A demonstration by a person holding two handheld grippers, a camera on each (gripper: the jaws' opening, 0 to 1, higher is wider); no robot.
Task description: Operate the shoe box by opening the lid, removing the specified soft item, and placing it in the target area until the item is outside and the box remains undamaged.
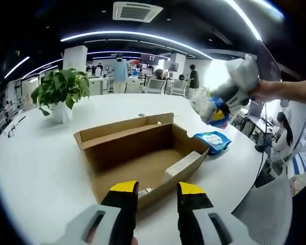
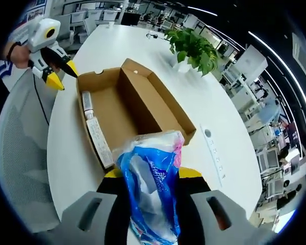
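On the white round worktop [image 1: 41, 168] sits the open cardboard shoe box [image 1: 137, 153], its lid folded back and standing along the far side. A narrow paper-wrapped strip lies inside the box against its near wall in the right gripper view. Just beside the box, on the worktop, rests a blue-and-white soft packet [image 1: 213, 140], apart from the cardboard.

Left tongs [image 1: 157, 190] hover just before the near edge of the box, yellow-tipped prongs apart with nothing between them. They show again in the right gripper view [image 2: 60, 74], held in a hand beside the box's far corner.

Right tongs [image 2: 152, 176] are clamped on a soft plastic pack [image 2: 154, 189], blue and white with a touch of pink, held above the worktop and outside the box. In the left gripper view the same pack [image 1: 212, 109] hangs from them in the air, to the right of the box and above the blue packet.

A potted plant [image 1: 60, 92] stands further back on the worktop, well apart from the box.
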